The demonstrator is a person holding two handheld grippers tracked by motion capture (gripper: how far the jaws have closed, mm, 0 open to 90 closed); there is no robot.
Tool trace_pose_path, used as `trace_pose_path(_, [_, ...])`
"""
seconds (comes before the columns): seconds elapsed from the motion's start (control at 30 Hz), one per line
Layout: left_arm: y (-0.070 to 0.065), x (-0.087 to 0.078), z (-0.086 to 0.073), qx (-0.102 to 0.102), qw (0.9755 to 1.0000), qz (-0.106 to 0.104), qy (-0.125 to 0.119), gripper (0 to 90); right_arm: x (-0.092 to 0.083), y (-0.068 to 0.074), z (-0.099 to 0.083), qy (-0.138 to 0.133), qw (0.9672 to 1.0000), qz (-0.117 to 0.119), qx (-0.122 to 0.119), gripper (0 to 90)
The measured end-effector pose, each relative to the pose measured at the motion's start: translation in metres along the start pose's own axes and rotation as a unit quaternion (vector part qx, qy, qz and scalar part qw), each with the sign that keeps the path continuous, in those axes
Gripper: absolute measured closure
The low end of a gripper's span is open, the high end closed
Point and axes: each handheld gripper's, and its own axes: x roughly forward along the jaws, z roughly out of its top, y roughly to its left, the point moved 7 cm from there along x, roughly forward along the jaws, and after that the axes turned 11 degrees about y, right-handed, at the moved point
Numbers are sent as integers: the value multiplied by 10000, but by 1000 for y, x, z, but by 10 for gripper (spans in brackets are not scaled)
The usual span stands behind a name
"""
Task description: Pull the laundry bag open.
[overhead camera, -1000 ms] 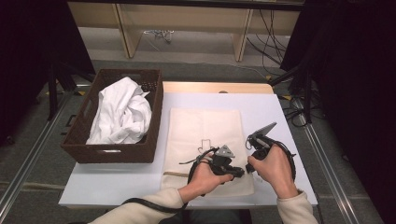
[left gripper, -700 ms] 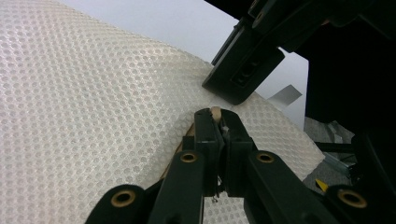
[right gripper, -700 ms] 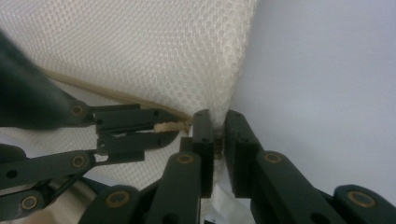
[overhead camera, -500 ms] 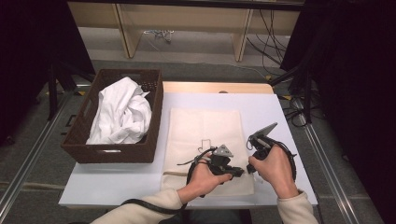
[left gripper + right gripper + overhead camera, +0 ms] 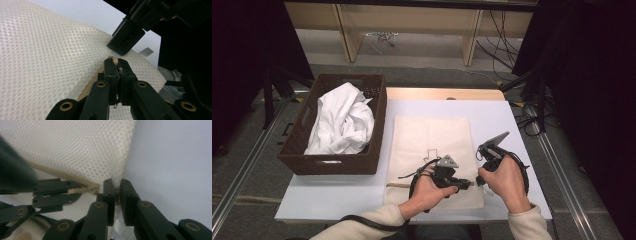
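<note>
The mesh laundry bag (image 5: 432, 150) lies flat on the white table (image 5: 327, 192), stretching away from both tools toward the far edge, with the brown basket (image 5: 334, 162) of white cloth (image 5: 343, 125) well off to the left tool's outer side. The left tool (image 5: 464, 184) is clamped on the bag's near edge at the tan zipper band (image 5: 93, 78), its jaws pressed together on the fabric. The right tool (image 5: 115, 190) is pinched shut on the bag's corner seam just beside it, so the two grips sit close together, almost tip to tip. Holding one side of the opening with each tool looks meant to part the mouth of the bag, or to steady it while the zipper is worked. The grips sit low, near the table, probably to keep the thin mesh from slipping free.
</note>
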Motion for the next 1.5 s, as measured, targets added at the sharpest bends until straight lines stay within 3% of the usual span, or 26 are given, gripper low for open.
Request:
trace_pose_path(0.13, [1,-2,-2,7,10000,16,26,869,1,0,0,8,10000,-8,39,847])
trace_pose_path(0.2, [1,-2,-2,-5,10000,-9,13,869,0,4,-2,176,9995,41,252,846])
trace_pose_path(0.23, [2,-3,-3,9,10000,3,20,869,1,2,-1,75,9999,2,99,846])
trace_pose_path(0.3, [2,-3,-3,-54,10000,20,-8,869,1,2,-1,76,9999,21,105,846])
trace_pose_path(0.37, [2,-3,-3,-25,10000,31,-4,869,0,5,-3,219,9992,62,318,846])
trace_pose_path(0.4, [2,-3,-4,-23,10000,30,1,869,1,4,-2,204,9995,55,217,846])
trace_pose_path(0.47, [1,-4,-4,-28,10000,-15,18,869,1,5,-2,232,9993,70,289,846])
trace_pose_path(0.5, [2,-5,-4,-33,10000,-19,34,870,3,1,0,74,9999,-5,67,846])
trace_pose_path(0.57, [2,-6,-5,-27,10000,-7,14,869,2,4,-2,208,9992,48,335,846])
trace_pose_path(0.6, [2,-6,-4,-44,10000,37,-9,869,2,4,-2,225,9993,33,284,846])
trace_pose_path(0.67, [3,-7,-5,-36,10000,56,-2,869,4,-2,2,8,9999,-58,-141,846])
trace_pose_path(0.7, [2,-8,-5,-37,10000,19,7,869,3,1,0,90,9999,-16,116,846])
trace_pose_path(0.87, [2,-9,-5,-55,10000,13,-7,869,2,4,0,115,9996,20,246,846])
trace_pose_path(0.97, [3,-10,-6,-73,10000,42,-11,869,4,-1,1,61,10000,-13,-33,846])
trace_pose_path(1.33, [4,-13,-7,-35,9999,123,12,869,4,0,2,51,10000,-24,42,846])
trace_pose_path(1.4, [3,-14,-7,-68,9999,125,-33,869,4,-1,2,50,10000,-28,-30,846])
trace_pose_path(1.5, [4,-16,-7,-44,9999,109,-34,869,4,-1,2,67,9999,-41,84,846])
